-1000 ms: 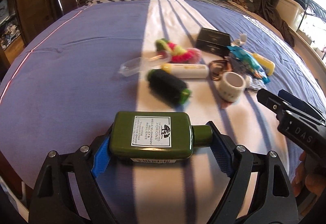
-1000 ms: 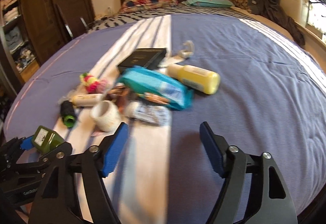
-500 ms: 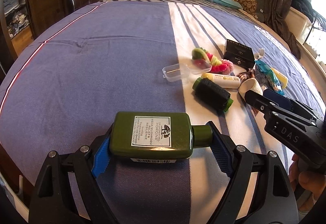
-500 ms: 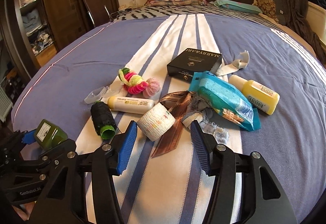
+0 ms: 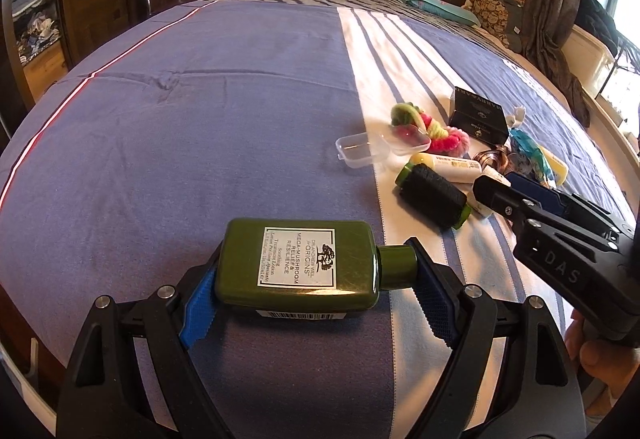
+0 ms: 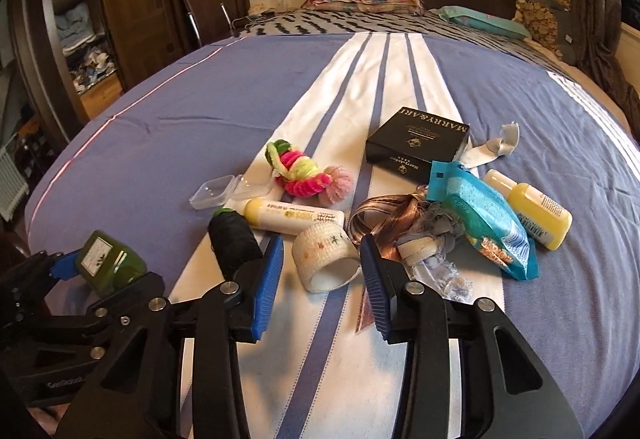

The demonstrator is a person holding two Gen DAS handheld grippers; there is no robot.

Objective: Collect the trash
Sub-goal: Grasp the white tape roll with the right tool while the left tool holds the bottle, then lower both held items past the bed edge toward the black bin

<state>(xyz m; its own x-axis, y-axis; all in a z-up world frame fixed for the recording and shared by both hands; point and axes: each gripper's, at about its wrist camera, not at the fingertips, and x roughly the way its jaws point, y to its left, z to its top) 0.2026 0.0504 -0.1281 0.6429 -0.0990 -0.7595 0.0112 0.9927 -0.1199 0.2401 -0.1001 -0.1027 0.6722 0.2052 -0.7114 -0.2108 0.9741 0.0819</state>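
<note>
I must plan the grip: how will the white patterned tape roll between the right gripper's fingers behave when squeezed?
The white patterned tape roll is a hollow ring, so probably light and may flatten. It lies tilted on soft bedding, so a nudge could roll it.

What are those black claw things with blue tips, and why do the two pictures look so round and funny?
Those claws are grabbers that a person holds, one in each hand. Each has a tiny wide-eyed camera that bends the picture round. One picture looks along the left gripper, which is squeezing a green bottle. The other looks along the right gripper, whose jaws are open on either side of a white tape roll, not yet pinching it. Everything lies on a blue striped bed: a black thread spool, a black box, a yellow bottle, a blue wipes pack and a fuzzy pink toy.
</note>
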